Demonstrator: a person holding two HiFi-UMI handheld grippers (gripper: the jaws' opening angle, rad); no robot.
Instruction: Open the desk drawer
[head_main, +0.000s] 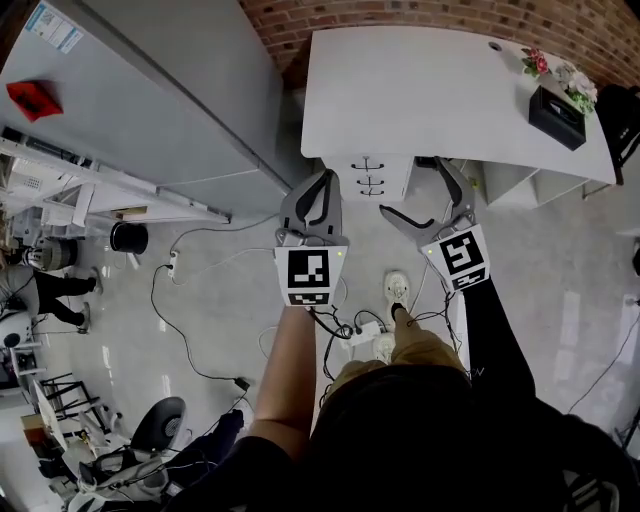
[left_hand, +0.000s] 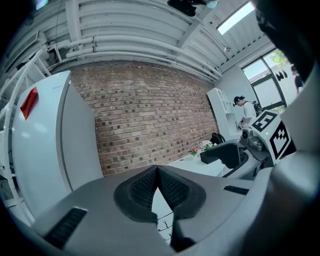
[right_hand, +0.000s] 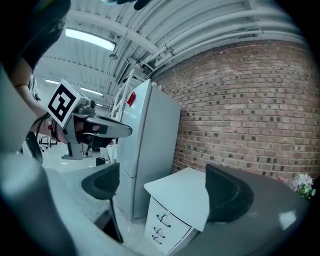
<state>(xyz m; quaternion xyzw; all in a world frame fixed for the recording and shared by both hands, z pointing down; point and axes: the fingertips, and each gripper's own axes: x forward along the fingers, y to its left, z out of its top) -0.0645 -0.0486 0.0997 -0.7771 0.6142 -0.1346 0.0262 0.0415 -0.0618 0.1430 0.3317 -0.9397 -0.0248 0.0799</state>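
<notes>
At floor level in the head view, the left gripper and right gripper hover short of the white desk. Its drawer stack, under the near-left corner, appears fully shut.

Left gripper view: jaws clenched together, empty.

Right gripper view: jaws spread wide, empty, with the drawer handles framed between them but well apart.

Step in hand: approach. Next move: advance onto one handle, clamp, pull straight outward.

Setting: an indoor laboratory or workshop hall with office furniture. Indicators: a bare brick wall, exposed ceiling pipes and a strip light overhead. Loose cables and a power strip cross a glossy pale floor. Furnishings: a white desk, a tall grey refrigerator, an office chair and metal racks.
</notes>
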